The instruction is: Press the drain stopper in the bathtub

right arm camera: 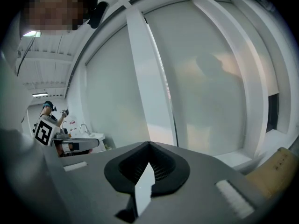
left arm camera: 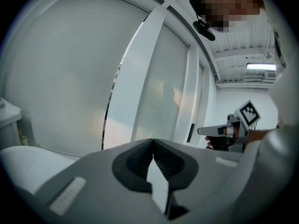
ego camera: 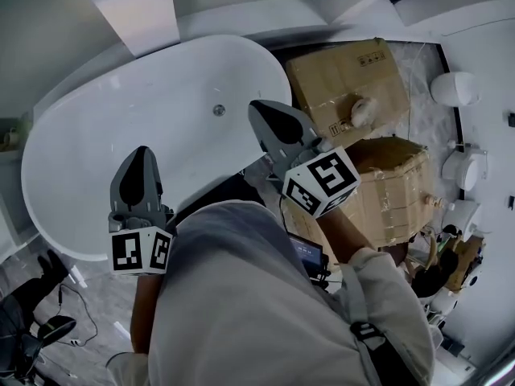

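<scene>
The white oval bathtub (ego camera: 96, 135) fills the upper left of the head view. Its round metal drain stopper (ego camera: 219, 110) sits on the tub floor near the right end. My left gripper (ego camera: 142, 153) hangs over the tub's near rim, shut and empty. My right gripper (ego camera: 259, 109) is also shut and empty, held above the tub's right end, its tip a little right of the stopper and well above it. Both gripper views look level at a frosted window wall; the tub floor and stopper are hidden there. The left gripper (left arm camera: 153, 143) and the right gripper (right arm camera: 149, 146) show jaws pressed together.
Two taped cardboard boxes (ego camera: 346, 79) (ego camera: 398, 185) stand just right of the tub. White fixtures (ego camera: 455, 88) line the far right wall. Cables and dark gear (ego camera: 40, 312) lie on the floor at lower left. White window frames (right arm camera: 149, 78) rise ahead.
</scene>
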Demonstrator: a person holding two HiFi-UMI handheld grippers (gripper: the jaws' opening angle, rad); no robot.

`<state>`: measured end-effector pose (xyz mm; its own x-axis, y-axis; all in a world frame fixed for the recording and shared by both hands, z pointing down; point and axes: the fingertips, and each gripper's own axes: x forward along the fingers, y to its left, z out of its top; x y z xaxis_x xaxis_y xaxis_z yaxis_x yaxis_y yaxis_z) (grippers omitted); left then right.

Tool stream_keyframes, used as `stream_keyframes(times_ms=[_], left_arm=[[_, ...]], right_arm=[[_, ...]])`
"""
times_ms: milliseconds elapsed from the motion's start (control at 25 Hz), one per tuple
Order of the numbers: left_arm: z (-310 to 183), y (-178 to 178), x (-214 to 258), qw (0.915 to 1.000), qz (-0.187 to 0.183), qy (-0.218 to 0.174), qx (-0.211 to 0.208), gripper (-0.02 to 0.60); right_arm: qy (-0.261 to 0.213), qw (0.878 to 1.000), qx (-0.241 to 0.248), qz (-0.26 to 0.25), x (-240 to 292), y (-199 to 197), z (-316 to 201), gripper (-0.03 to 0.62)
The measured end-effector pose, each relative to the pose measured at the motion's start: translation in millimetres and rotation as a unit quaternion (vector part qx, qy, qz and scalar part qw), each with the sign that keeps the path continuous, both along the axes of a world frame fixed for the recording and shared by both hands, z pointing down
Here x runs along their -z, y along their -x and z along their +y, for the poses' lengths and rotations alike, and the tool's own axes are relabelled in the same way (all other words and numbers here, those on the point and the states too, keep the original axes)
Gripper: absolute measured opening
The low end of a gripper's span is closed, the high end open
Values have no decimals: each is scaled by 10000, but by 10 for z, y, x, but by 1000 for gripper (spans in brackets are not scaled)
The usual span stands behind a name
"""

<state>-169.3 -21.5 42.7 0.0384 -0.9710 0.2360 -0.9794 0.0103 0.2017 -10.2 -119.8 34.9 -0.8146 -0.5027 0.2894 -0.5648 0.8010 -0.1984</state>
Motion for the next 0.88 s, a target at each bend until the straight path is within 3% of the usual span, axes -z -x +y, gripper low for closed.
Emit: stream_keyframes(times_ms=[400,640,880], left_arm=[[112,-101,245,9993,-224,-295,28,0],[146,-1,225,9990,-360,-245,113,0],[188,-69,215,9968,-755,-237,68,0]], right_arm=[[6,9996,-248,-127,155,-223,390,0],[-98,9995,-284,-81,187,-166,501,0],[-289,9992,-278,60,200,-160,484,0]])
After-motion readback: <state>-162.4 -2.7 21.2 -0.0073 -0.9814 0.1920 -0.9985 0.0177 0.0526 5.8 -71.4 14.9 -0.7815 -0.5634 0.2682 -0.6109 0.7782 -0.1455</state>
